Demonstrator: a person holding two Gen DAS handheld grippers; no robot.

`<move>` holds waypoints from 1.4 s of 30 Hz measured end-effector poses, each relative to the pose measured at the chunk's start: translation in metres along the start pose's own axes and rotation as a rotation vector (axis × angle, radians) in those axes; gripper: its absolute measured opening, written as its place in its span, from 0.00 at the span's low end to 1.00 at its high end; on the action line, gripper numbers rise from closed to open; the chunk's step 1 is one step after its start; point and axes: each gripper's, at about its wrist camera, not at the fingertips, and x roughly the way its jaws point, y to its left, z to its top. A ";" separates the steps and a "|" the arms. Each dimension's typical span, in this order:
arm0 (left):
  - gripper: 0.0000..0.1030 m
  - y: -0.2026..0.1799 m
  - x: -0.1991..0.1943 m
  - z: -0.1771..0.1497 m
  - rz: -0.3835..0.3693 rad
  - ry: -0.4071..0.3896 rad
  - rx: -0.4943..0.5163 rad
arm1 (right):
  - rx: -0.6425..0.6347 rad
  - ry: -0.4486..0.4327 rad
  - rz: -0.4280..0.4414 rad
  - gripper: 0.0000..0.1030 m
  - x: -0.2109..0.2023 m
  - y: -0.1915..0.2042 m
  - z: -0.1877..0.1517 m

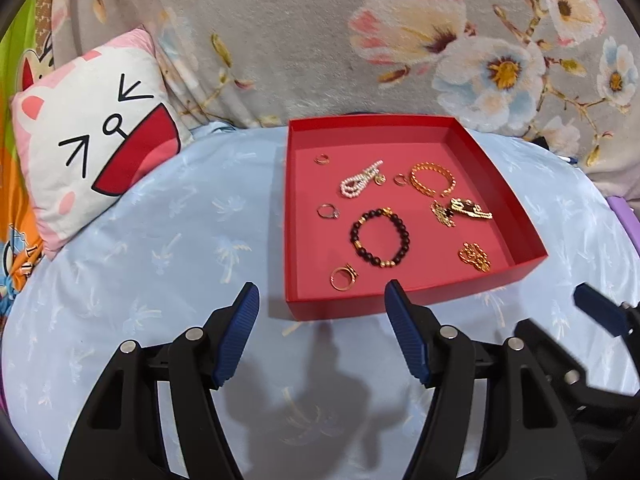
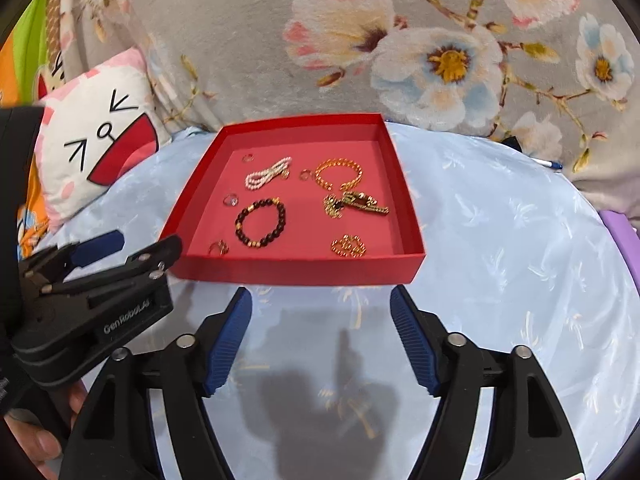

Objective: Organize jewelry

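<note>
Pale blue bedspread (image 1: 160, 220) under floral blanket (image 1: 300, 40) carried red tray (image 1: 400, 294). All jewelry lay inside: bead bracelet (image 1: 380, 238), pearl strand (image 1: 360, 179), gold chain bracelet (image 1: 434, 180), rings, gold clusters, loosely scattered, unsorted. My left claw (image 1: 322, 330) and right claw (image 2: 320, 332) hovered spread wide, short of tray's near wall, holding nothing. Scene fitted both sorting ahead and pieces already gathered. Any pick would demand fine pinch on small rings.
</note>
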 end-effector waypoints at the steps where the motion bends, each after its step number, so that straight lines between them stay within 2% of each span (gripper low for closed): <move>1: 0.66 0.001 0.000 0.001 0.000 0.002 -0.001 | 0.006 0.002 -0.001 0.69 0.000 -0.002 0.002; 7: 0.71 0.003 0.002 -0.001 0.016 0.011 0.003 | 0.040 0.016 0.007 0.70 0.005 -0.010 0.008; 14: 0.83 -0.003 0.003 -0.007 0.018 0.023 0.022 | 0.050 0.031 0.005 0.72 0.010 -0.011 0.005; 42: 0.84 -0.004 0.004 -0.011 0.061 0.022 0.022 | 0.038 0.027 -0.015 0.73 0.013 -0.007 0.002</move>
